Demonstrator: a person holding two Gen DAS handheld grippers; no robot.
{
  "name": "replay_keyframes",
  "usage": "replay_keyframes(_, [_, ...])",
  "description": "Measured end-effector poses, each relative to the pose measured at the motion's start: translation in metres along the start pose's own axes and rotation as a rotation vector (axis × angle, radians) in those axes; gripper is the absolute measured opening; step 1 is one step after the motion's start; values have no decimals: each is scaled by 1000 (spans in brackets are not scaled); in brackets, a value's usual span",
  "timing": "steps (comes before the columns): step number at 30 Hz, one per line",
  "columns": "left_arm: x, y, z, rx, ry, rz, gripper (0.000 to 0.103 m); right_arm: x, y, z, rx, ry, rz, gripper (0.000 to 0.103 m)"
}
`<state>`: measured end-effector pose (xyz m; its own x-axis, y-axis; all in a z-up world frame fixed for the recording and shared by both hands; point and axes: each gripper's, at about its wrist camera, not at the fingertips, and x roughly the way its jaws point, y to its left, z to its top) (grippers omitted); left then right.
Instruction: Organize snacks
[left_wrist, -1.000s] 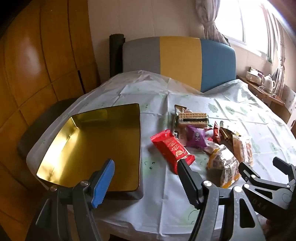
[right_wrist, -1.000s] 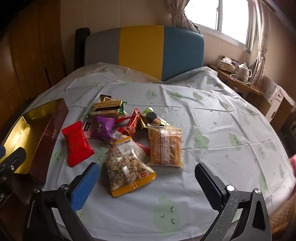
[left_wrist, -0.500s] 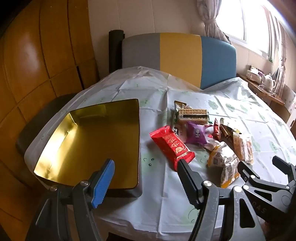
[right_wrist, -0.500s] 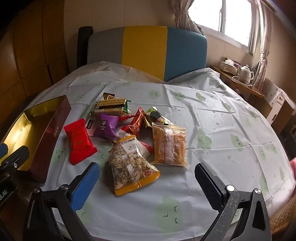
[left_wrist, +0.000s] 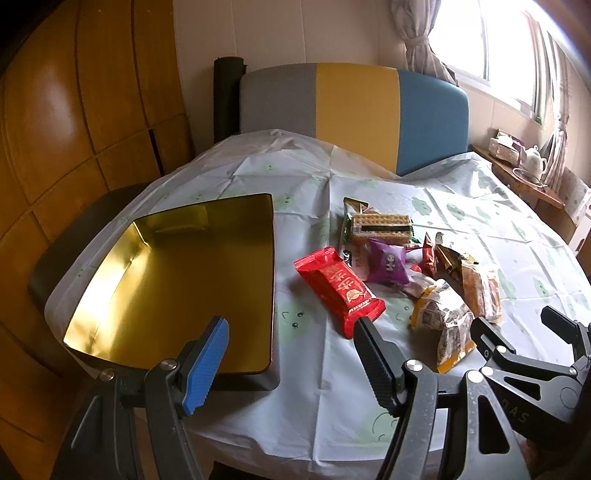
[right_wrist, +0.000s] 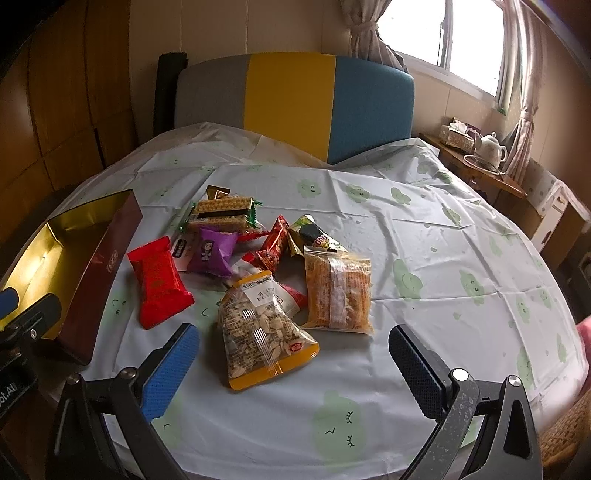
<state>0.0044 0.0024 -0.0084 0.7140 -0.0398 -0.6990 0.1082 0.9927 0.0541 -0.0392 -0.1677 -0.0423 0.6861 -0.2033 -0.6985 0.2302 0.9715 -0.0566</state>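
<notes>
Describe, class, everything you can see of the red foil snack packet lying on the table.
The red foil snack packet is a glossy, pillow-shaped, sealed wrapper with crimped ends and gold print on its face. It lies flat on the pale tablecloth, between the gold-lined tin box and the other snacks. No gripper touches it.

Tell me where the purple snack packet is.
The purple snack packet lies mid-pile on the table, between the red packet on its left and the wafer pack behind it.

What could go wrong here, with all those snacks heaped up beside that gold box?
The red packet leans against the purple one, so lifting one may drag its neighbours. The seed bag looks slippery and might slide from the open right fingers. The gold box sits near the table's edge; a nudge could tip it off.
</notes>
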Motion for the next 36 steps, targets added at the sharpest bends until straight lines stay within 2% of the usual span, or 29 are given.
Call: replay_keyframes(36, [-1,-5,-2,11,16,-25,71,-5,-2,1,0,-15,8,103])
